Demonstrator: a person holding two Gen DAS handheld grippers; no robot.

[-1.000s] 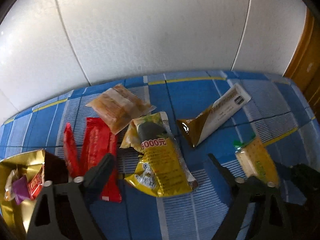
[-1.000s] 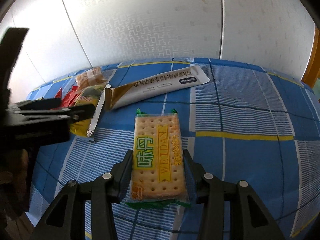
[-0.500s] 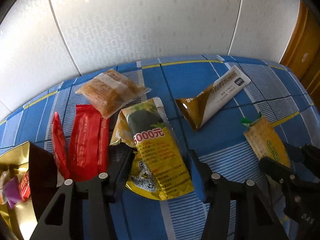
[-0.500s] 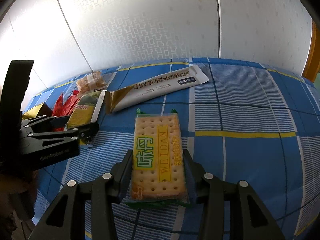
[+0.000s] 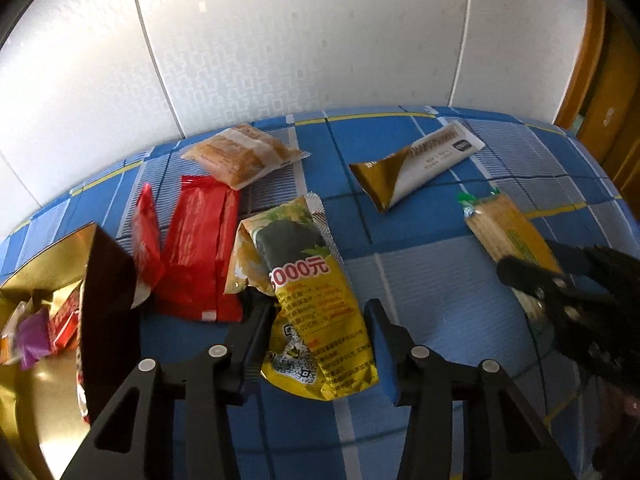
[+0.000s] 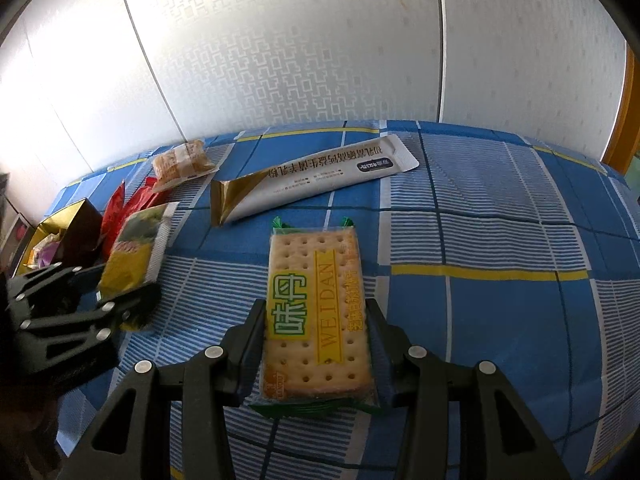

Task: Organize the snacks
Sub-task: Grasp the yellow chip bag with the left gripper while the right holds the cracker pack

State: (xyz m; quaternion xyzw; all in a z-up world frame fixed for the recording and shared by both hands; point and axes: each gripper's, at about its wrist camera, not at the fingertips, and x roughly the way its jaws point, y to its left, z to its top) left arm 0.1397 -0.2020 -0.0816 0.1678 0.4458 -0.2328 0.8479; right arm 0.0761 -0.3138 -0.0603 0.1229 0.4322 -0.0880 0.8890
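Shifted sideways since 1 s back: left gripper, earlier straddling the red packets with jaws wide, now over the yellow snack bag. Jaws just been closing, now narrow, bag's lower half between the fingers; left pad at the bag's edge, right pad just beside it, firm pinch not confirmable. Right gripper unmoved, same narrow gap, clamped on both long sides of the cracker pack lying flat on the blue checked cloth. Same cracker pack seen at far right of left view, right gripper's black fingers on it. Remaining snacks on the cloth: orange-brown clear packet farthest back by the white wall, red packets left of the yellow bag and touching it, white-and-gold stick sachet lying apart between yellow bag and cracker pack, farther back. Gold box at far left, open, with small wrapped sweets inside. Wooden door frame at right edge.
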